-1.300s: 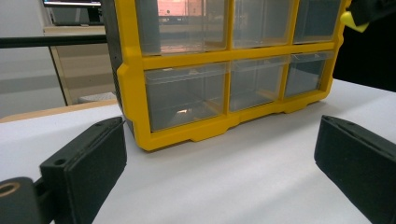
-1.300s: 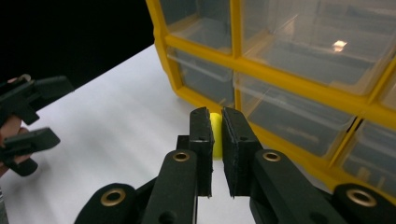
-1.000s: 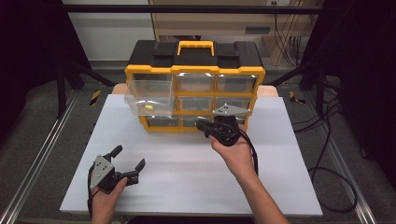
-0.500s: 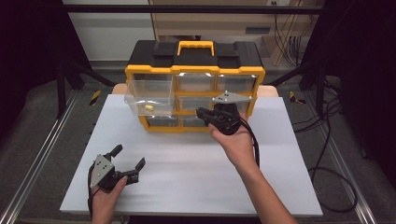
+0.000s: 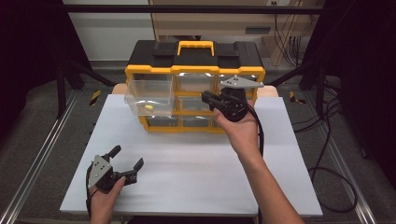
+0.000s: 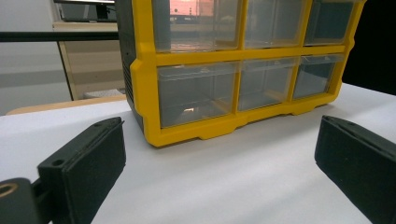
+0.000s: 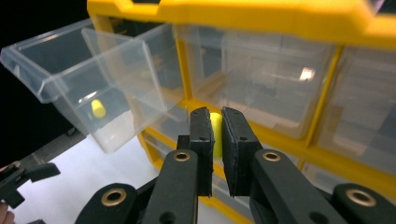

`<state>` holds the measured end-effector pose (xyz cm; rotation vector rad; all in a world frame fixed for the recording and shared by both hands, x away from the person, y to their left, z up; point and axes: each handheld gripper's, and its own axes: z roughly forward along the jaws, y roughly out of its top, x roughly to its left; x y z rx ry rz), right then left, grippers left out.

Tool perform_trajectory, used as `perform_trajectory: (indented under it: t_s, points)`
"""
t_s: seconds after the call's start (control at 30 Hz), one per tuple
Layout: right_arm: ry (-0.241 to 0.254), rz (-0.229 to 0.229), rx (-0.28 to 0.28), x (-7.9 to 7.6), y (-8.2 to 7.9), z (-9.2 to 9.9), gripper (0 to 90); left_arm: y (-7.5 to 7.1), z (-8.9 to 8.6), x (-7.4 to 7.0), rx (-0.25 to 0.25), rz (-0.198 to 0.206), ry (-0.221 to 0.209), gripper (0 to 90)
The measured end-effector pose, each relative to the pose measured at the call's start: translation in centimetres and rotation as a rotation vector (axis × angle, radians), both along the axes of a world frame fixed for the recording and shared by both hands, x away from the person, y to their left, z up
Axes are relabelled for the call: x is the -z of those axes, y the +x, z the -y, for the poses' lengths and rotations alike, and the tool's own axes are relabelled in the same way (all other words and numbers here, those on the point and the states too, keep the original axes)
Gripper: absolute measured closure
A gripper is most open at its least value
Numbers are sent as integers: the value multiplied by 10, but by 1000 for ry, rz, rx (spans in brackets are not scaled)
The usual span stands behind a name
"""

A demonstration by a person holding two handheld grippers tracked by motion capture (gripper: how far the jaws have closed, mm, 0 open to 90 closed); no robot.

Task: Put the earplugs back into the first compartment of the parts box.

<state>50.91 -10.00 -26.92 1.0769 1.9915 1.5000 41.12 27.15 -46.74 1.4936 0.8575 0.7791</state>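
a white table top (image 5: 187,186) carries a yellow and black drawer organizer (image 5: 194,60) at its far edge. the organizer's top left clear drawer (image 5: 147,95) is pulled out, with one small yellow piece (image 5: 148,108) lying on its floor. the left gripper (image 5: 125,163) rests near the table's front left corner, jaws spread wide with nothing between them. the right gripper (image 7: 217,133) is held up in front of the organizer's middle drawers, clamped on a second small yellow piece (image 7: 215,135) (pinched between its pads).
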Motion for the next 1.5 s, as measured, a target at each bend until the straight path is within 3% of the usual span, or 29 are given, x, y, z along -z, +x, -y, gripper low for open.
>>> perform_trajectory:
  t_s: [0.2,0.4,0.73,0.97,1.1,1.5]
  points:
    - [-7,19,0,-15,3,-1,836,1,4,0,12,-4,4,19]
    - [19,39,-4,-31,8,-3,836,-1,5,0,18,-4,18,19]
    - [-2,75,-34,-59,26,-30,835,1,3,0,13,-12,11,19]
    - [3,62,-49,-63,36,-49,834,1,4,1,15,-18,7,19]
    - [14,65,-59,-65,33,-56,833,1,4,2,16,-20,6,19]
    - [-18,72,-98,-73,32,-69,828,1,6,2,18,-22,11,19]
